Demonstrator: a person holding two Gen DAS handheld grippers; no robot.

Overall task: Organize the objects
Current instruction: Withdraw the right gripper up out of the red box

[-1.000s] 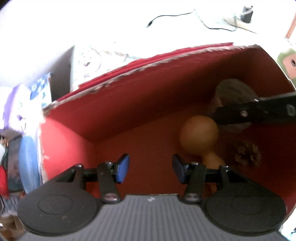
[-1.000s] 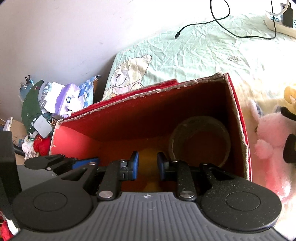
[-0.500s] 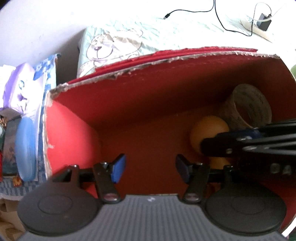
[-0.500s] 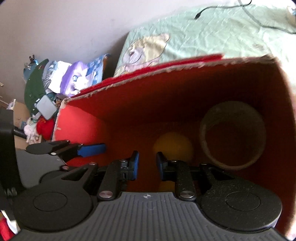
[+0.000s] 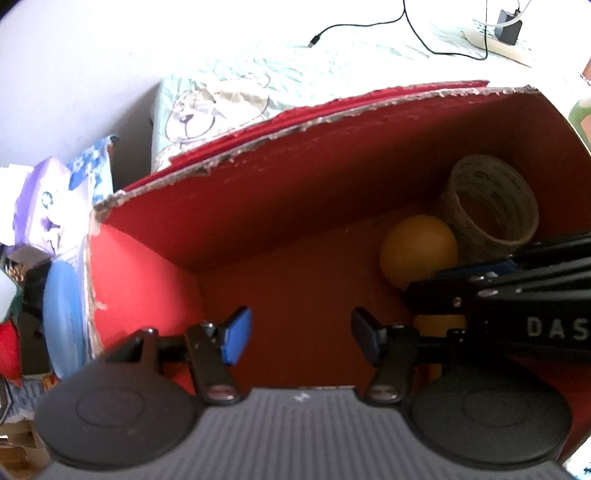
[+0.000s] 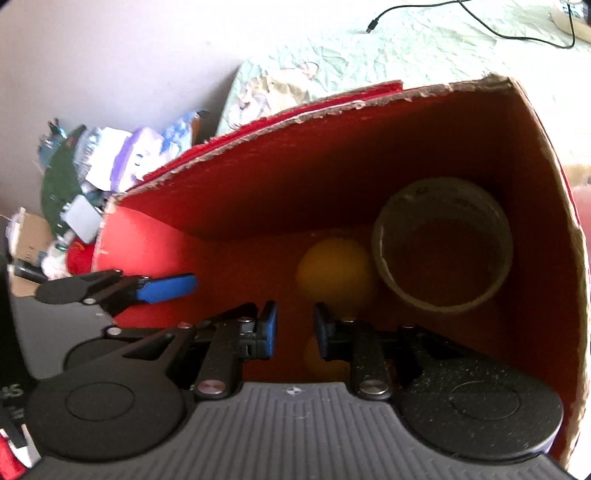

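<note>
A red cardboard box (image 5: 314,184) (image 6: 295,173) stands open on the bed. Inside it lie an orange ball (image 5: 417,251) (image 6: 332,273), a roll of brown tape (image 5: 491,218) (image 6: 443,251) against the right wall, and a second orange thing (image 6: 314,358) partly hidden under the fingers. My left gripper (image 5: 301,338) is open and empty above the box's left floor. My right gripper (image 6: 293,330) is narrowly open and empty, just in front of the ball. The right gripper's arm (image 5: 517,306) crosses the left wrist view. The left gripper's blue fingertip (image 6: 166,288) shows in the right wrist view.
The box stands on a pale green bed sheet (image 6: 424,48) with a bear print (image 5: 207,107). A black cable (image 5: 406,22) and a power strip (image 5: 509,37) lie behind it. A heap of bags and clutter (image 6: 92,177) lies left of the box.
Both grippers have drawn back and up a little from the box floor. The right gripper's arm has moved across the pine cone seen earlier, which is now hidden. Both jaws kept their openings.
</note>
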